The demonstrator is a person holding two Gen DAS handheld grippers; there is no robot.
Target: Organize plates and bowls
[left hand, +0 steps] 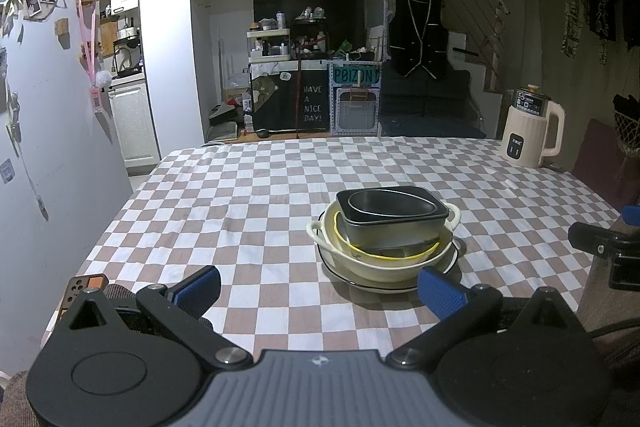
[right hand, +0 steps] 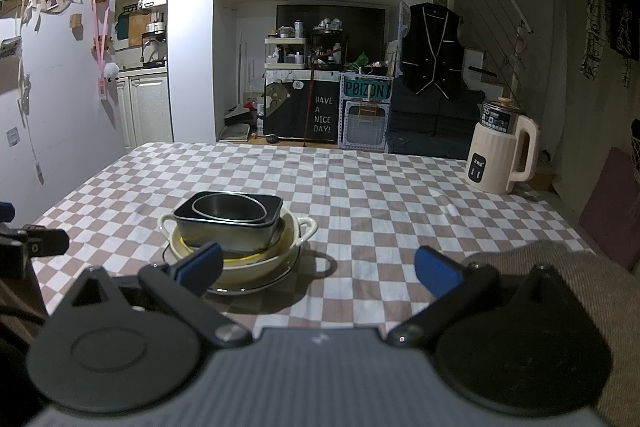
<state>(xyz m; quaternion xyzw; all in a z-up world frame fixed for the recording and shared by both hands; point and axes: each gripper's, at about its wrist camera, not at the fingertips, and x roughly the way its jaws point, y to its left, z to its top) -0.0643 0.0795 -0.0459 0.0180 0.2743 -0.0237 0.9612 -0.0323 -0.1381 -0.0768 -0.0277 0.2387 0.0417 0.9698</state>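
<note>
A stack of dishes stands on the checkered table. A white plate with a dark rim (left hand: 374, 286) (right hand: 276, 277) is at the bottom. On it sits a cream two-handled bowl (left hand: 384, 265) (right hand: 298, 225), then a yellow-rimmed dish (left hand: 384, 258). On top is a dark rectangular pan (left hand: 394, 223) (right hand: 228, 229) with a dark oval bowl (left hand: 390, 207) (right hand: 229, 209) inside. My left gripper (left hand: 320, 289) is open and empty, near the stack's front left. My right gripper (right hand: 318, 267) is open and empty, with its left finger in front of the stack.
A cream electric kettle (left hand: 532, 129) (right hand: 502, 153) stands at the table's far right. The checkered cloth (left hand: 248, 195) covers the table. A wall with photos is on the left, and shelves and a crate lie beyond the far edge. The other gripper (left hand: 608, 247) shows at the right.
</note>
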